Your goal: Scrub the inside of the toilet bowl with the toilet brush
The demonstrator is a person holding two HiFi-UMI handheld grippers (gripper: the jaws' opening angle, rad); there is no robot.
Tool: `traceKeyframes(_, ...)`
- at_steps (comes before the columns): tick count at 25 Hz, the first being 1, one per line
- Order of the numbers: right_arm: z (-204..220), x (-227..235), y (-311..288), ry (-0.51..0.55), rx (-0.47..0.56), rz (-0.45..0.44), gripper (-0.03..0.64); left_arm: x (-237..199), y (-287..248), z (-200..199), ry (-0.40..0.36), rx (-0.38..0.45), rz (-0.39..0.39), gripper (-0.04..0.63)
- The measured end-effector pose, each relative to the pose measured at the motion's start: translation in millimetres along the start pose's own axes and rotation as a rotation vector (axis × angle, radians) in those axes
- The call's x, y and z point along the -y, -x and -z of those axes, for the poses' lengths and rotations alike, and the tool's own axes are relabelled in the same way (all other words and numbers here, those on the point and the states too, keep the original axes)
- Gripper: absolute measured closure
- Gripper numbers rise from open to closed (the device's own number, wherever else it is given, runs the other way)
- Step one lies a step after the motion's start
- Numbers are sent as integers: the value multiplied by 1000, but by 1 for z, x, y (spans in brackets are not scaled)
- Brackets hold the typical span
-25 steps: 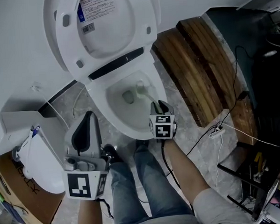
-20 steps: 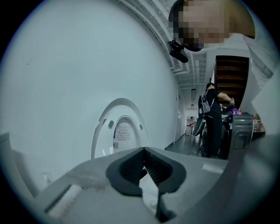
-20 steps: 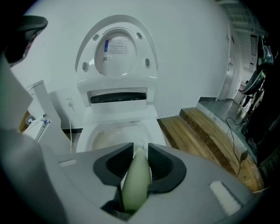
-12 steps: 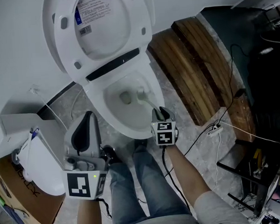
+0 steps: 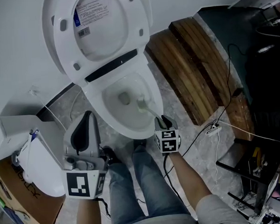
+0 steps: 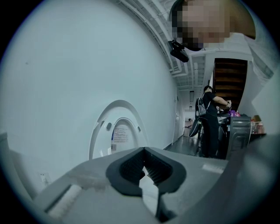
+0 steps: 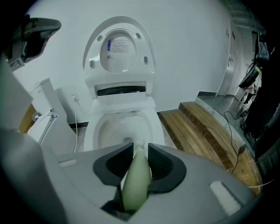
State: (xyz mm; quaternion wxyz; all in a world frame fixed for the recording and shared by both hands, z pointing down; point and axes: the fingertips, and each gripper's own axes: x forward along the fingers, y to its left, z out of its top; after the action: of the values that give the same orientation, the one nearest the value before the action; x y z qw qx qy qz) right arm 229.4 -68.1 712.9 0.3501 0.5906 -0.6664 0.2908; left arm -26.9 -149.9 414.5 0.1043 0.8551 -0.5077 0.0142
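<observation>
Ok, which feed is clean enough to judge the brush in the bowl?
Head view: dim but sharp; the toilet brush head reads pale against the pale toilet bowl. Right gripper view: fisheye-bent, dark corners, the handle soft in the right claw. Left gripper view: only wall and raised lid, mosaic patch on top.

The toilet bowl stands open at frame centre, its raised lid clear above, so I reach in from the lower rim, where my right hand-held gripper clamps the toilet brush. Wooden planks hem the right side, a cable crosses the floor there, a white bin blocks lower left, my legs the bottom
</observation>
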Motion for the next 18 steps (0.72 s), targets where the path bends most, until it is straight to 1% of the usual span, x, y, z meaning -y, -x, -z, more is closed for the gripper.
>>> traceKeyframes(12,25,-12,13,42,-67,-46,513,-6,-3,-4,7,7,4,591)
traceKeyframes(18,33,-31,16,57,-99,-108,514,-11,-2,-4,15,11,0,591)
